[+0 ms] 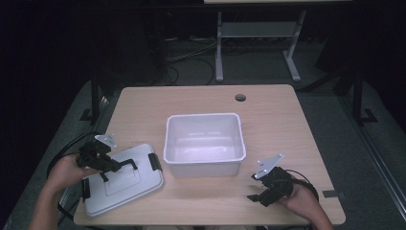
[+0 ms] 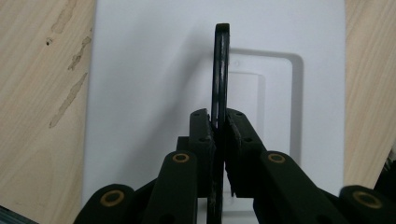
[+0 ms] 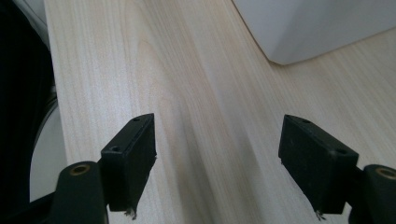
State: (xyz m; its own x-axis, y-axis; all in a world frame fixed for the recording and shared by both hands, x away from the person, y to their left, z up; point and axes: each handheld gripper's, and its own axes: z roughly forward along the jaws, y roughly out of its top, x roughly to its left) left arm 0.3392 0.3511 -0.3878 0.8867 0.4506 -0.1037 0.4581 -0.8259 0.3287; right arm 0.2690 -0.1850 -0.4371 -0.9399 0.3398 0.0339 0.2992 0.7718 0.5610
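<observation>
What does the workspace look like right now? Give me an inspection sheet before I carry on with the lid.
Surface: wooden table, bare around the work, a cable hole near the far edge.
Job's things: white lid flat at front left; open white bin at centre, nothing seen inside.
Clutter: nothing seen.
Grippers: left tool shut on the lid's black handle; right tool open above bare table.
Cables: one trails from each tool off the table's edge.
Surroundings: dark room, another table's legs behind.
</observation>
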